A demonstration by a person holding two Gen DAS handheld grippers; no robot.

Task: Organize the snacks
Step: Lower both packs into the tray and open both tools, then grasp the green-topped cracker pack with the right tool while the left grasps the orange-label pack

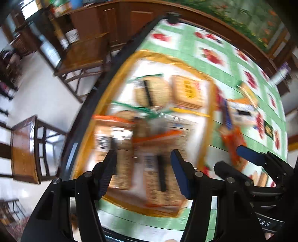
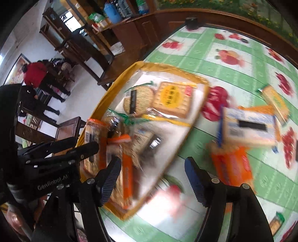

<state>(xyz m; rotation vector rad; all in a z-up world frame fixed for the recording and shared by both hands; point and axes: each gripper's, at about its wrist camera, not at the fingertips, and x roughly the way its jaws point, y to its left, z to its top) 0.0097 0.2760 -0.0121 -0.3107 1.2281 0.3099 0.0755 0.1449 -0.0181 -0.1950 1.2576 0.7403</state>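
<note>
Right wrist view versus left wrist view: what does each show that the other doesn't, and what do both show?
Only the right wrist view: a person in a red top across the room, a blue jug on the sideboard, and the left gripper from outside.
Only the left wrist view: a wooden chair by the table edge.
Both: the yellow-rimmed tray of cracker packets and orange packets on the fruit-print tablecloth.

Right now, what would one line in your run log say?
left tongs: open, empty, over tray | right tongs: open, empty | tray: several cracker packs inside | tablecloth: orange pack, blue-edged pack outside
</note>
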